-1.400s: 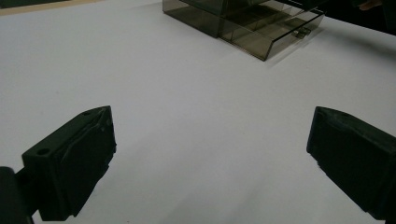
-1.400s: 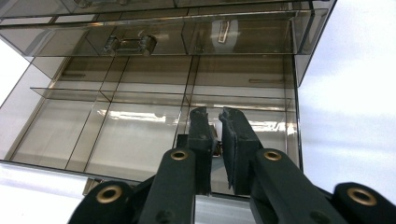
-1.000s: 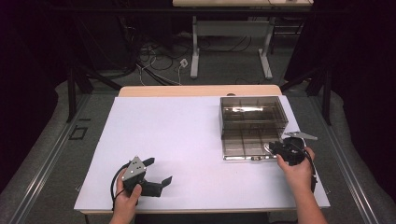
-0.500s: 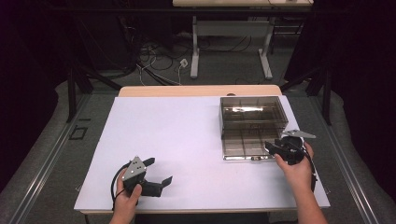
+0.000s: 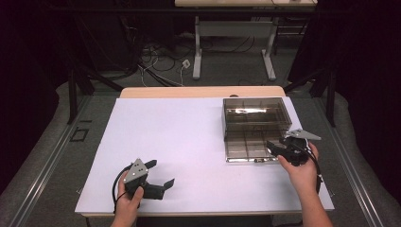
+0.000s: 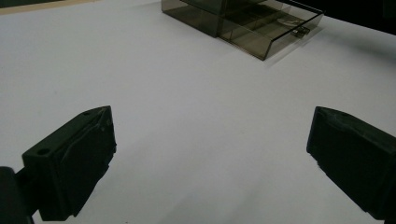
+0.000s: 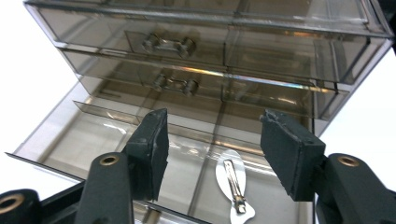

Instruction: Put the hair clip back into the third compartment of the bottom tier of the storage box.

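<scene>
A smoky, see-through plastic drawer box (image 5: 255,113) stood on the far right part of the white surface (image 5: 189,142), hard-edged and glossy, with small metal handles on its upper drawer fronts. Its bottom drawer (image 5: 248,146) was pulled out toward the person, a shallow tray split by thin clear dividers into compartments. In the right claw view, a flat silvery hair clip (image 7: 233,184) with a rounded, leaf-like plate and a slim metal bar lay on the floor of one compartment, just right of a divider. The right claw (image 5: 279,147) hovered at the near right end of that drawer, its blocky matte-black jaws having just been opening; they stood apart above the clip, with nothing pressed between their pads, and the clip rested free below the gap. A grey three-cornered plate sat on top of it. Well apart from the box, at the near left of the surface, the left claw (image 5: 158,175) was held low in the left hand (image 5: 130,198), its two dull black rubbery jaws spread wide over bare white sheet, gripping nothing.
</scene>
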{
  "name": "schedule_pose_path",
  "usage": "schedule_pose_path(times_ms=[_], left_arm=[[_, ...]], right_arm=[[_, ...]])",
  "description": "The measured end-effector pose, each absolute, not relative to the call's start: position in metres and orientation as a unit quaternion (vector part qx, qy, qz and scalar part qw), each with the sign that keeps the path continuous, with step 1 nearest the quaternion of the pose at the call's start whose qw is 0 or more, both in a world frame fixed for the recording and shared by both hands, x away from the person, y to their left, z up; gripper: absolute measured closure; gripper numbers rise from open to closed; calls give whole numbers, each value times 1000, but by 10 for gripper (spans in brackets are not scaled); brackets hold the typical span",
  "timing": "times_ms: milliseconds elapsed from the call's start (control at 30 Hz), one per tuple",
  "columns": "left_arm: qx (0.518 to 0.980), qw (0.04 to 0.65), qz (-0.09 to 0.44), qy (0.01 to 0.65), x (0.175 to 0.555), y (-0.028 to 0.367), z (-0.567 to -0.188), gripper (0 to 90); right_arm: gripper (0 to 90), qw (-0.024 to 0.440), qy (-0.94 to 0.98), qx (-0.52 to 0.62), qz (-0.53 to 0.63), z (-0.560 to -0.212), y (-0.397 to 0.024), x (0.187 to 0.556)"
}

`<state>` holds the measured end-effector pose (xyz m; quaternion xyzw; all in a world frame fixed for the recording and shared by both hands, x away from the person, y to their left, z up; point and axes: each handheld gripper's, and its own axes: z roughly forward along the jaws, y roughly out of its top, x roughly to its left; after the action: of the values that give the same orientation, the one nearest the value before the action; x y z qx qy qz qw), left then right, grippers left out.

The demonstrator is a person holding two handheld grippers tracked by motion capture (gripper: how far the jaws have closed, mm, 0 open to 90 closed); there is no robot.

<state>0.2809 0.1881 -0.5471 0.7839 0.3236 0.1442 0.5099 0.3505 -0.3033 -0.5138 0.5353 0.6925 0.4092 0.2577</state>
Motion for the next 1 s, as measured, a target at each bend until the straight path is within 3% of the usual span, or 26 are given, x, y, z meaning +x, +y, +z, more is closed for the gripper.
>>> schedule_pose_path(times_ms=[500, 1000], left_arm=[[784, 511, 143, 322, 281, 186, -548, 15], [780, 515, 145, 324, 280, 187, -548, 15]], right_arm=[[440, 241, 698, 511, 440, -498, -294, 348], [363, 223, 721, 477, 450, -474, -288, 334]])
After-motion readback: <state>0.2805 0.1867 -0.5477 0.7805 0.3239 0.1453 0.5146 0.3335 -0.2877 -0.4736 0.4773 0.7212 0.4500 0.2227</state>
